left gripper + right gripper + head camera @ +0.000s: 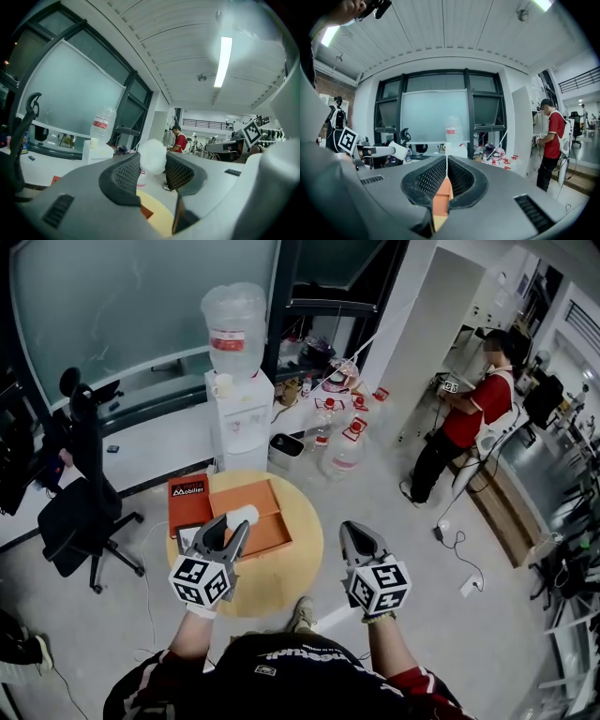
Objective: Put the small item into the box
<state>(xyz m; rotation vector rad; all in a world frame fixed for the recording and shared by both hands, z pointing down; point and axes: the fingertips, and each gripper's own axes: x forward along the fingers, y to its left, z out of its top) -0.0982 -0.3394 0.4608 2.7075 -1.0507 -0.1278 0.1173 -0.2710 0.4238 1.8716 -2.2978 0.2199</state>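
Note:
A small white item [242, 515] sits pinched between the jaws of my left gripper [234, 521], held above the open orange box [272, 526] on the round wooden table [300, 563]. In the left gripper view the white item [152, 155] fills the gap between the two pads, and the left gripper [153, 168] is shut on it. My right gripper [354, 532] hovers over the table's right edge, shut with nothing in it. Its pads meet at the tips in the right gripper view [446, 164], where the white item [399, 151] also shows at the left.
The box's orange lid [188, 496] lies at the table's left. Behind the table stand a water dispenser [239, 399], a bin [284, 448] and bottles [344, 448] on the floor. An office chair [80, 512] stands left. A person in a red shirt [473, 413] stands at the right.

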